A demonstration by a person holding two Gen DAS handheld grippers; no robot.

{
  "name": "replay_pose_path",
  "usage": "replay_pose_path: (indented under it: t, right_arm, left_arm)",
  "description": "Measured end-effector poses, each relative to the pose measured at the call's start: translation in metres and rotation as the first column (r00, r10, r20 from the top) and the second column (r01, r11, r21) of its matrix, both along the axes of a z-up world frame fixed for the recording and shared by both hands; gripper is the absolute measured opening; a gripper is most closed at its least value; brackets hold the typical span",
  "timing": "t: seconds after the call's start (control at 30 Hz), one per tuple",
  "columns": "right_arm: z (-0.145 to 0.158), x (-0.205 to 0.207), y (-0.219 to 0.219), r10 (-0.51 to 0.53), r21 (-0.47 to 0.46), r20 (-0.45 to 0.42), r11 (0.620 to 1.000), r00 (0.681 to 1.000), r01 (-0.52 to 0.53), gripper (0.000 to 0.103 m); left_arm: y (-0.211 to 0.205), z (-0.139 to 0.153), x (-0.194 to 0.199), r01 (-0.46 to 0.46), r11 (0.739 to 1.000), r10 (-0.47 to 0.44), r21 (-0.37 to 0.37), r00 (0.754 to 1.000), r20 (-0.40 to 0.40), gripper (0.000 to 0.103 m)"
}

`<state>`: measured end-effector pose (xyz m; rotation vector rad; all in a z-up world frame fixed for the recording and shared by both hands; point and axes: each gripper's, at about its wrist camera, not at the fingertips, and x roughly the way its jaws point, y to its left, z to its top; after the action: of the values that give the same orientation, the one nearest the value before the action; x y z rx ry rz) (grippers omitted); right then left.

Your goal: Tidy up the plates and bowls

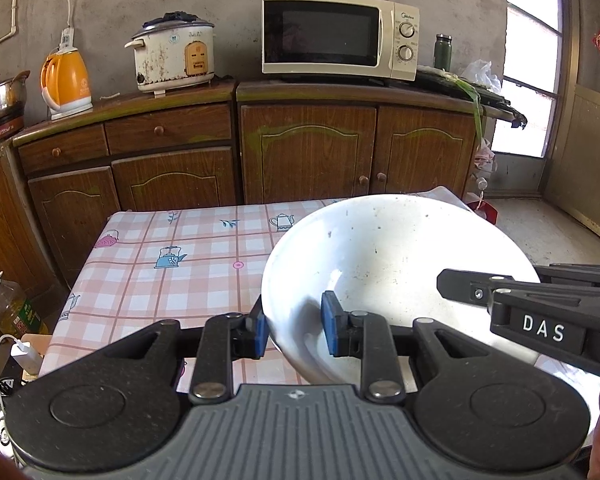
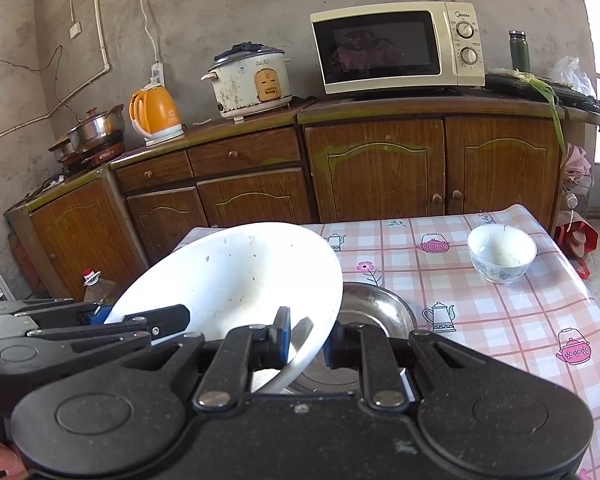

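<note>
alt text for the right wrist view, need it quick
Both grippers clamp a tilted white plate by its rim, the right gripper near, the left gripper at the left edge. Under it a steel bowl sits on a pink checked tablecloth, with a small bowl farther back.

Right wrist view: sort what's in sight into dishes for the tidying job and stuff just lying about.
For the job:
- white plate, gripped by both grippers
- metal bowl beneath it
- small patterned bowl

Lying about:
- microwave
- rice cooker
- orange kettle
- oil bottle
- flask
</note>
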<state>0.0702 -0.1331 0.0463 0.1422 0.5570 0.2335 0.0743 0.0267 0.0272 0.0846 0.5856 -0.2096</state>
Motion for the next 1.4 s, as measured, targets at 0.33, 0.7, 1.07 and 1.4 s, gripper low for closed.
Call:
replay_pose_path:
  t: [0.33, 0.7, 1.07, 1.4]
  right_arm:
    - [-0.006, -0.008, -0.005, -0.011, -0.008, -0.003, 1.000, 1.000, 0.011, 0.022]
    - [-0.012, -0.019, -0.007, -0.020, -0.005, -0.006, 1.000, 1.000, 0.020, 0.022]
    - [-0.014, -0.023, -0.010, -0.027, -0.009, -0.011, 1.000, 1.000, 0.027, 0.022]
    - [-0.015, -0.024, -0.012, -0.032, -0.009, -0.015, 0.999, 0.999, 0.031, 0.022]
  left_arm:
    - [-0.004, -0.005, -0.006, 0.008, 1.000, -0.008, -0.001, 1.000, -0.003, 0.027]
    - [-0.008, -0.011, -0.012, 0.012, 1.000, -0.012, -0.002, 1.000, -0.001, 0.027]
    - [-0.009, -0.013, -0.015, 0.016, 1.000, -0.016, -0.003, 1.000, -0.005, 0.027]
    - [-0.011, -0.017, -0.018, 0.018, 1.000, -0.018, -0.006, 1.000, -0.008, 0.027]
